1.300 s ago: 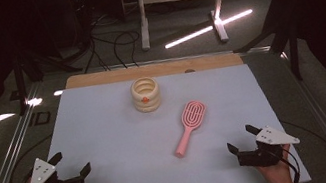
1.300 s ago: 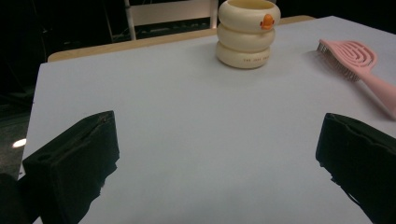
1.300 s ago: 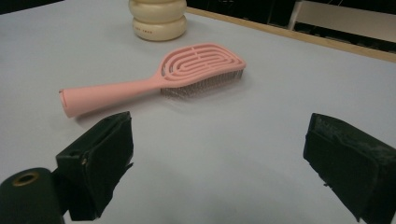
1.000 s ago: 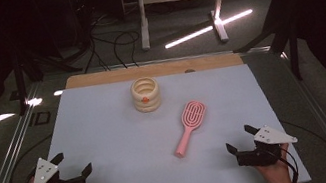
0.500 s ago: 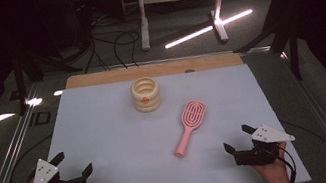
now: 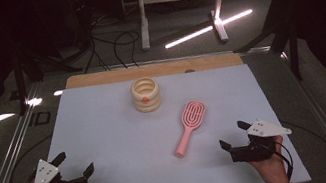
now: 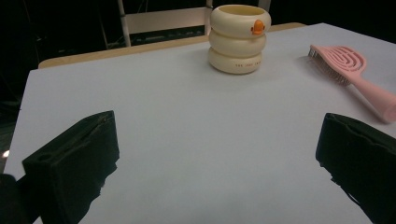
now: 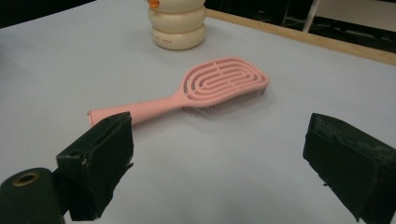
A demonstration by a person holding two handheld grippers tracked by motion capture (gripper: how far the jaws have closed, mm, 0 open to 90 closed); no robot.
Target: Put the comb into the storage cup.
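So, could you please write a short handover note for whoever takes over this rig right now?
Left gripper: open, holding nothing, low at the near left of the table.
Right gripper: open, holding nothing, near right, nearest the brush handle.
Pink hairbrush: lying bristles down, right of centre, handle end towards the near edge.
Cream ringed holder: upright, farther back, apart from the brush.
Done: nothing grasped.
Left: probably the brush pickup, with the right gripper.
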